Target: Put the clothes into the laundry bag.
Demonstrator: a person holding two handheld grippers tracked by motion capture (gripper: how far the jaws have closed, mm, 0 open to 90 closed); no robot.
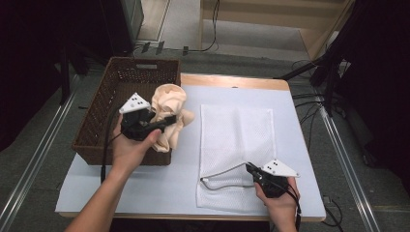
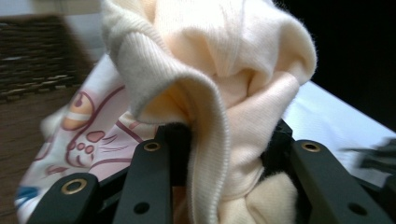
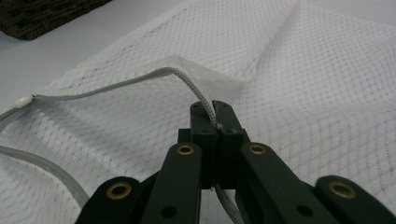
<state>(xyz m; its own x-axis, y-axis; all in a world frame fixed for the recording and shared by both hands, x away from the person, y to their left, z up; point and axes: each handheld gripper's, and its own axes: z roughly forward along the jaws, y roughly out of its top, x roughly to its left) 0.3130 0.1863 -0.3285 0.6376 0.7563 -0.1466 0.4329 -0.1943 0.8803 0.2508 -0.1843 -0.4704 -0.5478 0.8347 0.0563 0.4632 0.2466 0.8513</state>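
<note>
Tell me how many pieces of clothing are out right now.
1 for certain: a cream garment clamped in the left gripper, over the wicker basket's right edge. A printed fabric behind it may be part of it or a second piece.

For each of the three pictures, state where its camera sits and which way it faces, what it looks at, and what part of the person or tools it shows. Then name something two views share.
High view: above the person's side, facing forward and down on the table; both forearms, left claw, right claw.
Left gripper view: rides the left claw, looking along its jaws at the cream garment they clamp.
Right gripper view: rides the right claw, facing the mesh bag; jaws pinch its zipper edge.
Shared: the wicker basket appears in the high and left gripper views.
</note>
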